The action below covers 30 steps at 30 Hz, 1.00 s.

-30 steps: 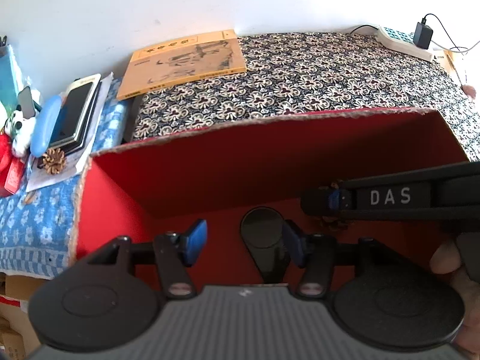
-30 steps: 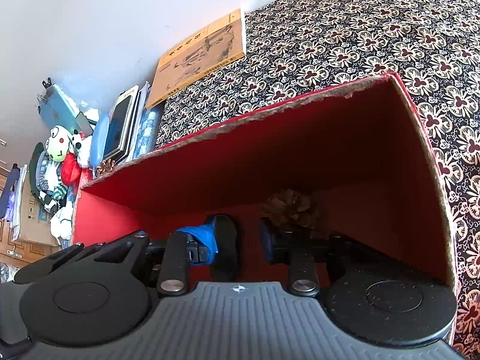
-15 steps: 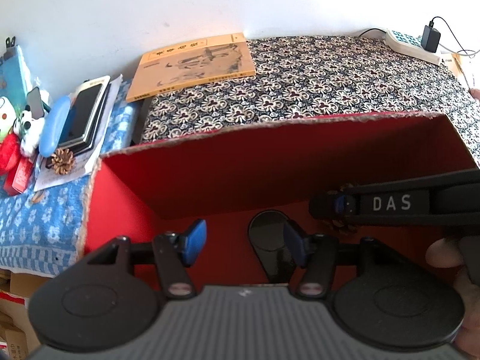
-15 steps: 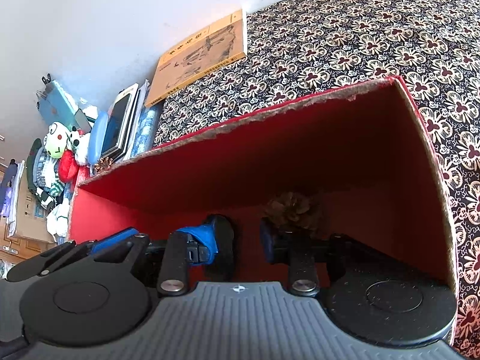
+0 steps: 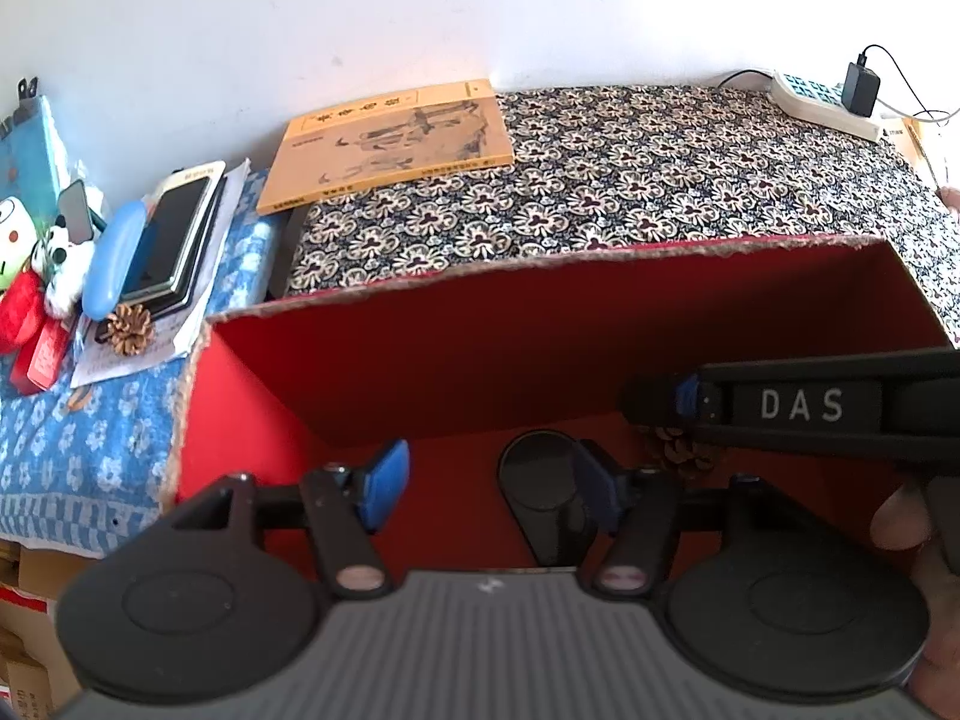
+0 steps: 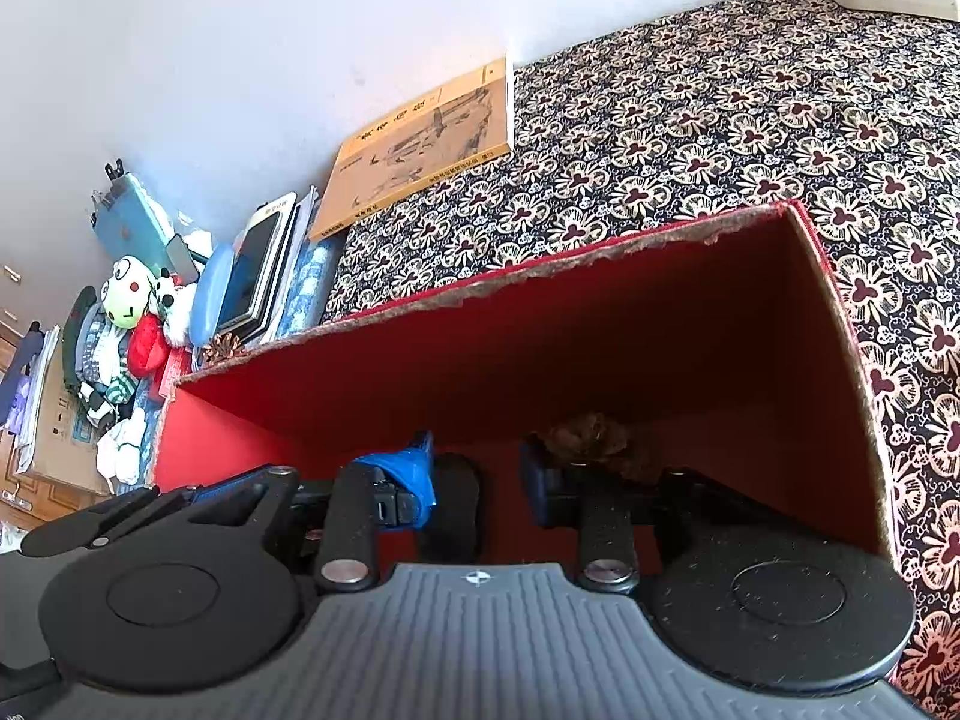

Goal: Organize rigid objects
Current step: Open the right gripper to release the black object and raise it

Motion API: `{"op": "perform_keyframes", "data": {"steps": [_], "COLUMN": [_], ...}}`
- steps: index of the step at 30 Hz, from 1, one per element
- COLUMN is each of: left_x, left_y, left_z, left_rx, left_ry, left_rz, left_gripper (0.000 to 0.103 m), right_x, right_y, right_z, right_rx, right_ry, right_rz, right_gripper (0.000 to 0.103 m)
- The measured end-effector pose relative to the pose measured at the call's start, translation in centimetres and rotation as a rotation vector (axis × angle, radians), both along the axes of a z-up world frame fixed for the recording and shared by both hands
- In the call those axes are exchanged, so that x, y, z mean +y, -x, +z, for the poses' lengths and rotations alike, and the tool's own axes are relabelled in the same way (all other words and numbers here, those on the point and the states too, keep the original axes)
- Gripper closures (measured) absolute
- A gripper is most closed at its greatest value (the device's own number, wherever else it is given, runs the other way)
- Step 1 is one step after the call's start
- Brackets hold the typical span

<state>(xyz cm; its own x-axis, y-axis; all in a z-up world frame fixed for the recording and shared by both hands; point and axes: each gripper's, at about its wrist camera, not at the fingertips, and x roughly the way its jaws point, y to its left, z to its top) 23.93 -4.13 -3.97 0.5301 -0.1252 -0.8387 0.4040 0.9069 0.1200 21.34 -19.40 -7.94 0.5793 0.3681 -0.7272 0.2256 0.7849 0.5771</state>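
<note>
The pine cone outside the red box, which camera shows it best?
The left wrist view: the pine cone lies whole and sunlit on papers left of the red box. In the right wrist view only its top peeks above the box's rim.

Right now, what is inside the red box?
Inside the red box: a black round-ended object and a pine cone, both gripper tips reaching in. The near floor is hidden behind the gripper bodies.

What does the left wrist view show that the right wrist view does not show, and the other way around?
Only the left wrist view shows the charger plugged into the power strip, and the right gripper's DAS label. Only the right wrist view shows the cardboard boxes beyond the toys. Both show the red box, the yellow book, a pine cone inside the box and the frog toy.
</note>
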Motion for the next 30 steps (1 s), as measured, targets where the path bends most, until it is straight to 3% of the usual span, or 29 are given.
{"op": "perform_keyframes", "data": {"steps": [18,30], "left_x": [0.7,1.0], "left_y": [0.1,1.7], "left_z": [0.5,1.9], "left_rx": [-0.032,-0.096], "left_ry": [0.036,0.032], "left_rz": [0.049,0.015], "left_gripper": [0.037,0.032], "right_x": [-0.8,-0.7], "right_y": [1.0,4.6], "right_z": [0.8,3.6], "right_rx": [-0.064,-0.113], "right_ry": [-0.047,0.018], "right_rz": [-0.041,-0.088], "right_gripper": [0.088,0.088]}}
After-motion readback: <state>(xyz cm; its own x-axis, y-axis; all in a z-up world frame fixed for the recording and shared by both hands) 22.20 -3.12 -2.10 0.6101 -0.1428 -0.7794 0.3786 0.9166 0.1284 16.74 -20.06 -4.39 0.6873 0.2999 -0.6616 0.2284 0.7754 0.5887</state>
